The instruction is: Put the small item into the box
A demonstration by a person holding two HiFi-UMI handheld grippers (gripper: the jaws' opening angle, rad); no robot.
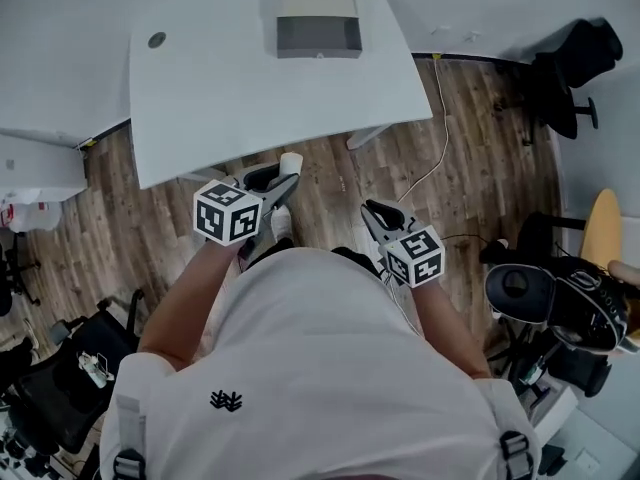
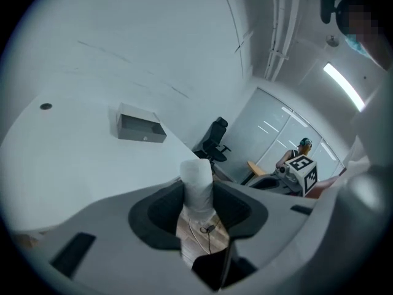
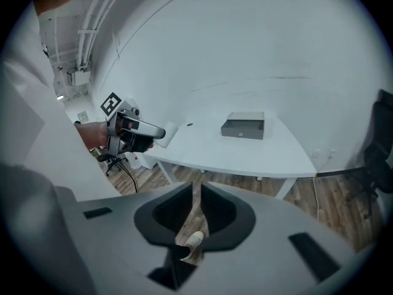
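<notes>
A small white cylinder [image 1: 291, 162] sits upright between the pads of my left gripper [image 1: 286, 175], which is shut on it just off the near edge of the white table [image 1: 230, 88]. In the left gripper view the cylinder [image 2: 198, 184] stands up between the jaws. The grey box [image 1: 318, 23] rests at the table's far side, well beyond the item; it shows as well in the left gripper view [image 2: 140, 128] and the right gripper view [image 3: 243, 126]. My right gripper [image 1: 373, 212] hangs over the wooden floor to the right, shut with nothing in it.
A round grommet [image 1: 157, 40] sits in the table's far left corner. A cable [image 1: 440, 138] runs across the wooden floor right of the table. Black office chairs [image 1: 570, 68] stand at the right, more chairs and gear [image 1: 550, 298] beside me, and a white cabinet [image 1: 35, 168] at the left.
</notes>
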